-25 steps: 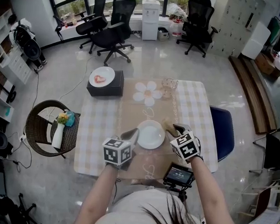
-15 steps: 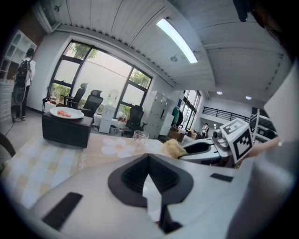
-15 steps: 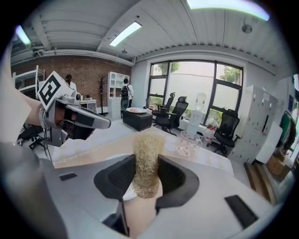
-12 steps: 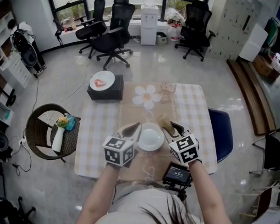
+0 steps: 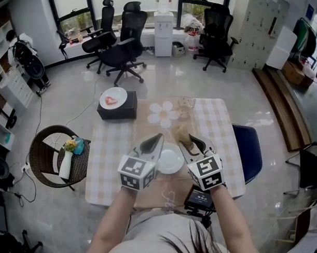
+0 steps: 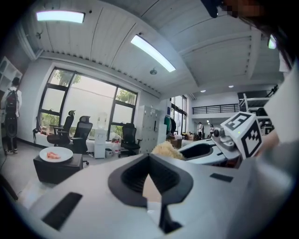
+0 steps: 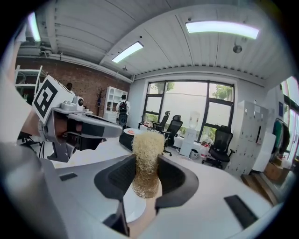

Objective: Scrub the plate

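A white plate (image 5: 170, 161) lies on the checked table (image 5: 113, 148), near its front edge. Both grippers hang above it, tilted up toward the room. My left gripper (image 5: 157, 137) is over the plate's left rim, its jaws shut with nothing between them (image 6: 149, 161). My right gripper (image 5: 185, 139) is over the right rim, shut on a tan fibrous scrubber (image 5: 180, 133). In the right gripper view the scrubber (image 7: 146, 158) stands upright between the jaws (image 7: 145, 170), and a bit of the plate (image 7: 131, 207) shows below.
A black box bearing a second plate with red food (image 5: 116, 100) stands at the table's far left. A flower-shaped mat (image 5: 164, 112) and a glass bowl (image 5: 186, 103) lie at the back. A wicker chair (image 5: 48, 150) is left, a blue chair (image 5: 249, 150) right.
Both grippers have risen from the plate's sides and tilted upward, drawing closer together. The scrubber went up with the right gripper. The plate stays on the table.
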The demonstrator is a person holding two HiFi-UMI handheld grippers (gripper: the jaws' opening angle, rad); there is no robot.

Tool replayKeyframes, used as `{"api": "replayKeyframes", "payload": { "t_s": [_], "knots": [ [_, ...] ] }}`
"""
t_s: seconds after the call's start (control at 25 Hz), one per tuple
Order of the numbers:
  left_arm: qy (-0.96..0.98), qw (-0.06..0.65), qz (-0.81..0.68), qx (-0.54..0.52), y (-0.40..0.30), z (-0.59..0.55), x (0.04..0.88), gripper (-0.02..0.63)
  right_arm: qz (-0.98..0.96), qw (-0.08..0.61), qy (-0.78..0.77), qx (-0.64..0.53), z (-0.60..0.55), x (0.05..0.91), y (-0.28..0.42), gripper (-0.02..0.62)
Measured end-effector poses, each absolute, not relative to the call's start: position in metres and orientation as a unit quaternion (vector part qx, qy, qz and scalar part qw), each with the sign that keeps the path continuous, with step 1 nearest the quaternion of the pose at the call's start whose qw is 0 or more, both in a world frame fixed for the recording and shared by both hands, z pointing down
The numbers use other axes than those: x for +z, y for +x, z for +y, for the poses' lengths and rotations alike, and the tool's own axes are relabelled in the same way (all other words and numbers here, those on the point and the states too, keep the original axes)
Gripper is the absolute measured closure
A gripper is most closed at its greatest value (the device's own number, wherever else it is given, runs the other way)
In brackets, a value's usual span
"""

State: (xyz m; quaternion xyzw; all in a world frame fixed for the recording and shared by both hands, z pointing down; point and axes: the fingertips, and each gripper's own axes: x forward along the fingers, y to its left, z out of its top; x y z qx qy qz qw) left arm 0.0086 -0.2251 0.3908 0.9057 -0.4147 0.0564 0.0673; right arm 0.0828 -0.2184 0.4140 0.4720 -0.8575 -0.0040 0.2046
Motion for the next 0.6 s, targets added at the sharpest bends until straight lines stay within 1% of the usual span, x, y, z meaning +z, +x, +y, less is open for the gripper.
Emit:
{"api": "replayKeyframes", "payload": {
  "t_s": [0.24,0.44,0.6],
  "knots": [
    [0.910,0.037,-0.410,0.053,0.015,-0.223,0.375,0.594,-0.862,0.170,0.476,-0.029,-0.212,0.391,0.079,0.453],
    [0.912,0.024,-0.408,0.042,-0.004,-0.219,0.362,0.594,-0.862,0.152,0.482,-0.026,-0.208,0.380,0.059,0.454],
    [0.910,0.020,-0.412,0.042,0.010,-0.221,0.364,0.594,-0.864,0.142,0.483,-0.028,-0.208,0.379,0.075,0.456]
  ]
}}
